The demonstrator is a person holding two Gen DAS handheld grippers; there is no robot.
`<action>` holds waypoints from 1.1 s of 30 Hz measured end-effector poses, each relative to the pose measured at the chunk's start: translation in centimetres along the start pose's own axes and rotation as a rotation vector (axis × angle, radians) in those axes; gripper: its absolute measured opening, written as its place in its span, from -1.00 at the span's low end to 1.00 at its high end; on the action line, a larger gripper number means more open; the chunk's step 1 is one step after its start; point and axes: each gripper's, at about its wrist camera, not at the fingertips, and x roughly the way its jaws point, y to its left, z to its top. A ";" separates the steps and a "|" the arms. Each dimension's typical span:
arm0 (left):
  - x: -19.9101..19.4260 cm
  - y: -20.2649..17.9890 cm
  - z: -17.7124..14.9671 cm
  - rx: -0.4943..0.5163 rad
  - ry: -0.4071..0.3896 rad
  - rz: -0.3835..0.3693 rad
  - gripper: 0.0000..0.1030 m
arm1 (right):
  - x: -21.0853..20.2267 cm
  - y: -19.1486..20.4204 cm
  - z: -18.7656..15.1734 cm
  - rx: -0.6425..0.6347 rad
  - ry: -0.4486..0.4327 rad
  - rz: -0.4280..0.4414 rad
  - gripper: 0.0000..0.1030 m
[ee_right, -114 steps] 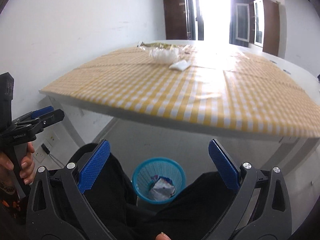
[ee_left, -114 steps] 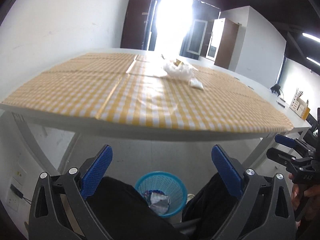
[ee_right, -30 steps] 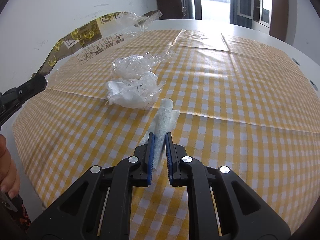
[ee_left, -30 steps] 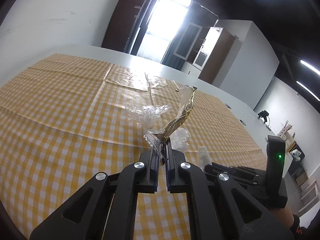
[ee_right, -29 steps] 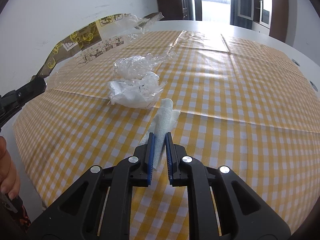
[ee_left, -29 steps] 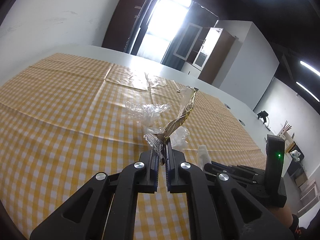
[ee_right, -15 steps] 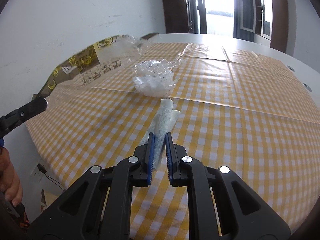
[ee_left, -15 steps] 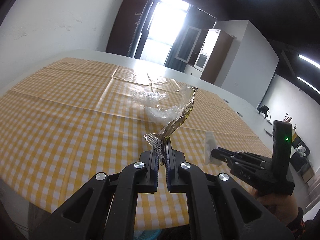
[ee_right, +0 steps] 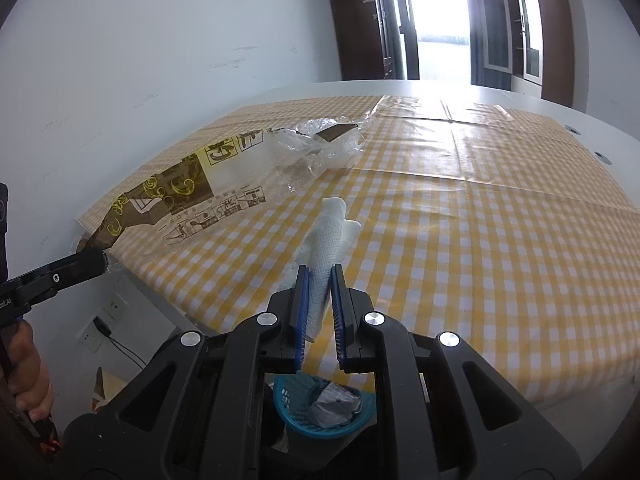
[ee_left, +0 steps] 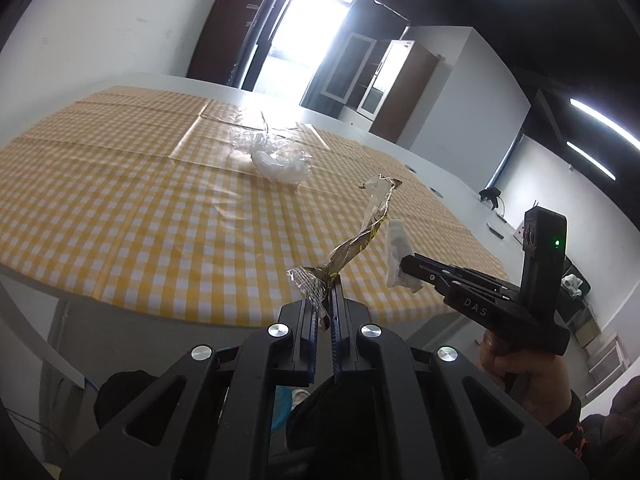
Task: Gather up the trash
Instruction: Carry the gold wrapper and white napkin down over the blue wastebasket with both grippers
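Above the blue bin (ee_right: 324, 408), left gripper (ee_left: 325, 300) clamping a wrapper (ee_left: 360, 236), right gripper (ee_right: 319, 280) pinching a tissue (ee_right: 328, 236).

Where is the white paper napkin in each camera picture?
Left wrist view: the white paper napkin is right of centre, pinched by the right gripper.
Right wrist view: it is at the centre, sticking up between the blue fingers.
Shared landmark: the crumpled clear plastic on the checked tablecloth.

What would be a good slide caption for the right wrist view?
Right gripper carries a white paper napkin above the blue bin; left gripper holds a printed wrapper.
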 end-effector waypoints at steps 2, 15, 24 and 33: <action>-0.8 0.0 -0.8 0.012 0.011 0.003 -0.91 | -1.0 0.4 -0.7 -0.009 -0.008 -0.001 -0.80; -5.8 0.3 -6.1 0.027 0.075 0.067 -0.91 | -4.8 3.1 -6.1 -0.077 -0.014 0.017 -0.80; -7.9 -0.6 -9.5 0.103 0.168 0.111 -0.91 | -6.4 2.5 -9.7 -0.100 0.015 0.029 -0.80; -4.0 -1.1 -12.7 0.171 0.284 0.183 -0.91 | -4.0 2.8 -14.7 -0.108 0.150 0.055 -0.80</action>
